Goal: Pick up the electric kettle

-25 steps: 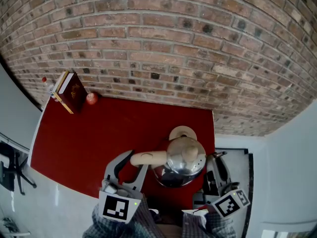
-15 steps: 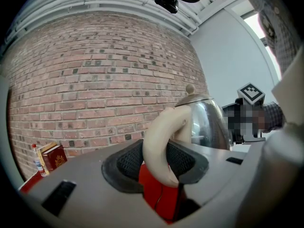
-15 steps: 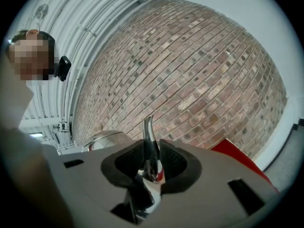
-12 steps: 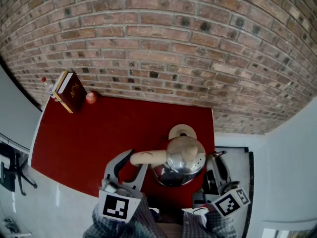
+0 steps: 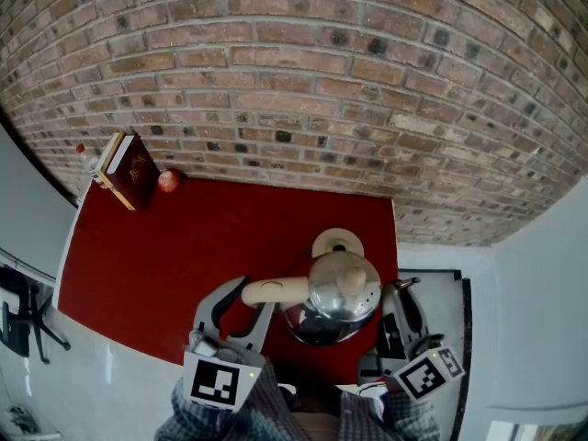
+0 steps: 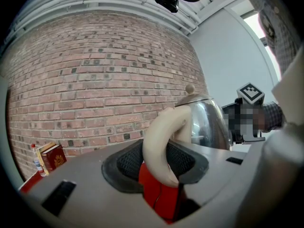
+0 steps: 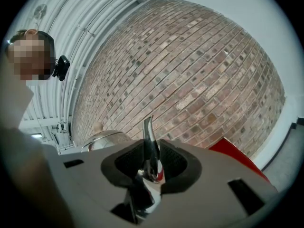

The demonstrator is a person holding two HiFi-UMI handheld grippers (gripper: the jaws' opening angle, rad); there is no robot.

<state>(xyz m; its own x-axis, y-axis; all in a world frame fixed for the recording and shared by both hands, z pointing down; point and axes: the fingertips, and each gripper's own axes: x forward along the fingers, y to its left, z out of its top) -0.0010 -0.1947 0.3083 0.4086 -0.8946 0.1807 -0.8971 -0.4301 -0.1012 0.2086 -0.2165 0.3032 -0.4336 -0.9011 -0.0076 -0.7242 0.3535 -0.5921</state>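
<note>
Brick wall backs a red table in the head view. The shiny kettle sits over the table's near right corner, just in front of a round cream base. Whether it touches the tabletop cannot be told. The left gripper reaches in from below and meets the kettle's cream handle. The right gripper comes in at the kettle's right side. A dark red book, a small bottle and a red ball stand well apart in the far left corner.

In the left gripper view, the left gripper has its jaws pinched on the curved handle, with the steel body just beyond.

In the right gripper view, the right gripper has its jaws pressed on the thin metal spout. The lid shows to the left.
</note>
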